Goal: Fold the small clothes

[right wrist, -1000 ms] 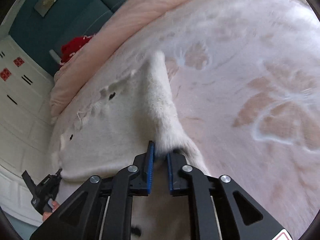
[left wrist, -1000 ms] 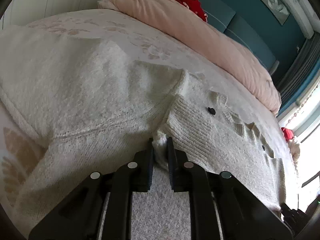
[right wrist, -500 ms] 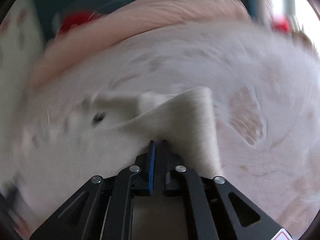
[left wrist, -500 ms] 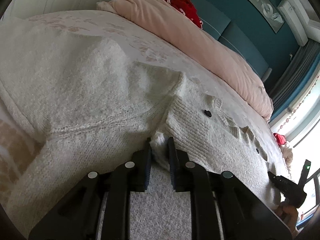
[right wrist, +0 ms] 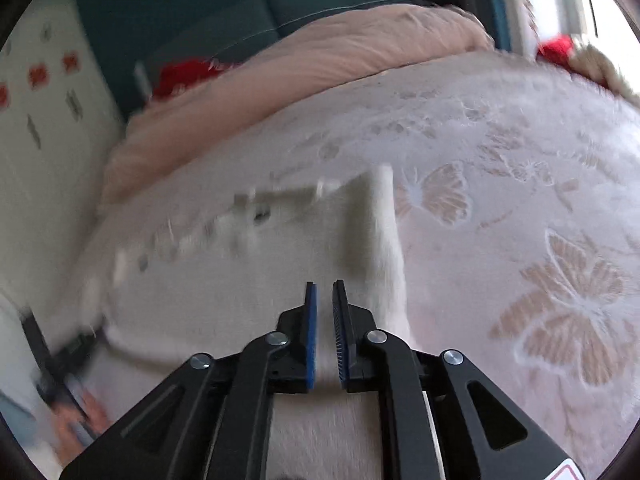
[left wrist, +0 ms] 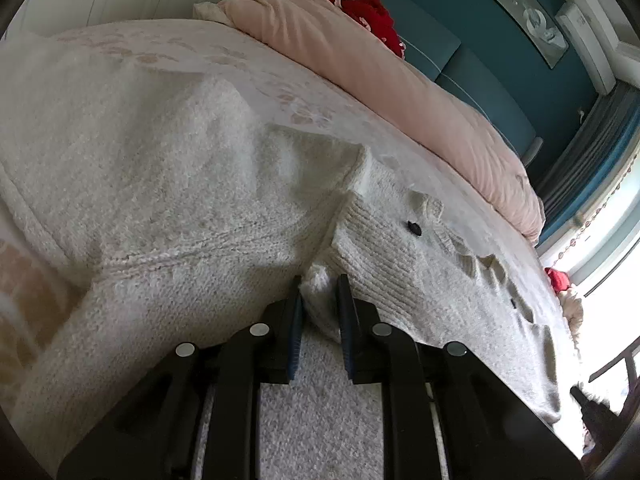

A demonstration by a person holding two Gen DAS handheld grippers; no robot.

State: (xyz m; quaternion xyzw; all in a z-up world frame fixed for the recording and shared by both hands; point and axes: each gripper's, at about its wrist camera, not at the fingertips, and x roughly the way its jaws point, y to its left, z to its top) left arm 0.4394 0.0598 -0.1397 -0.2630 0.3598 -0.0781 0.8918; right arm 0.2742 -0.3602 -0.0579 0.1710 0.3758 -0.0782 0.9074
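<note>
A cream knitted cardigan [left wrist: 168, 184] with small dark buttons lies spread on the bed. My left gripper [left wrist: 320, 284] is shut on a bunch of its knit near the ribbed band [left wrist: 380, 244]. In the right wrist view the cardigan [right wrist: 224, 280] lies flat with one sleeve [right wrist: 384, 240] folded over along its right side. My right gripper [right wrist: 323, 286] hovers just above the cardigan, jaws slightly apart with nothing between them.
The bed has a white bedspread [right wrist: 520, 208] with butterfly patterns. A rolled pink duvet [left wrist: 400, 92] lies along the far side under a teal headboard [left wrist: 460, 48], with a red item [left wrist: 372, 12] on it. A window is at the right.
My right gripper has let go of the sleeve, which now lies folded over the cardigan, and has drawn back. My left gripper keeps its hold and has barely moved.
</note>
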